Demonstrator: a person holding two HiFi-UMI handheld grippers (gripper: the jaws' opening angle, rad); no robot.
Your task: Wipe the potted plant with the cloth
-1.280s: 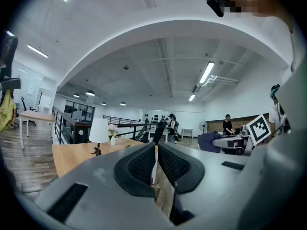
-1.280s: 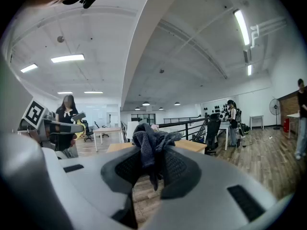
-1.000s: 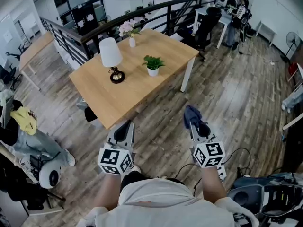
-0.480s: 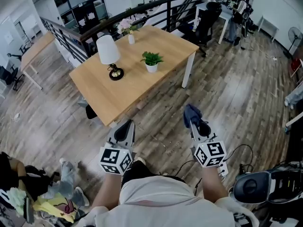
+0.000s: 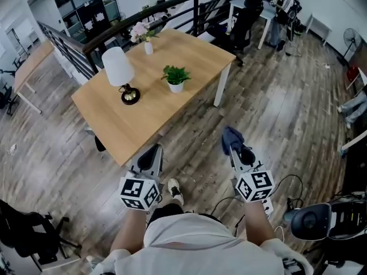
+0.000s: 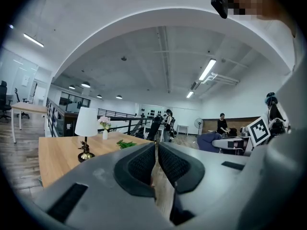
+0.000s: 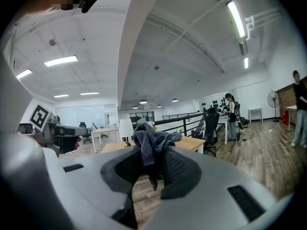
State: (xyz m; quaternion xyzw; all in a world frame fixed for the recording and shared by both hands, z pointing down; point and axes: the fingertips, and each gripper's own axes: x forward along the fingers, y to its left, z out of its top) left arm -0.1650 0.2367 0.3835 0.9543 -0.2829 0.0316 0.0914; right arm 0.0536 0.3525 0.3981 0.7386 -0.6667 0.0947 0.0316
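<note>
The potted plant point(image 5: 175, 78) stands near the middle of the light wooden table point(image 5: 155, 112), in a small white pot. To its left on the same table I see a lamp point(image 5: 117, 67) with a white shade. At the far corner there is a white vase with pink flowers point(image 5: 143, 34). The plant is well apart from both of my grippers. The near edge of the table is ahead of them, with the wooden floor point(image 5: 287, 113) in between.

My right gripper point(image 5: 235, 146) pinches the cloth point(image 5: 231, 136), which is dark blue-grey. In the right gripper view the cloth is bunched between the two pads point(image 7: 178, 169) and rises above them, and one strip hangs down in the gap.

My left gripper point(image 5: 150, 155) holds nothing. In the left gripper view its jaws are pressed together, only a thin line shows between them, and nothing is in it. In that view the green leaves of the plant show low on the table just above the left jaw, with the lamp and the vase further to the left.

Both grippers are in front of my body and point about level toward the table. A shoe point(image 5: 175, 191) shows on the floor between my arms. Behind the table runs a black railing point(image 5: 146, 17), and beyond it stands a black office chair point(image 5: 245, 17).
</note>
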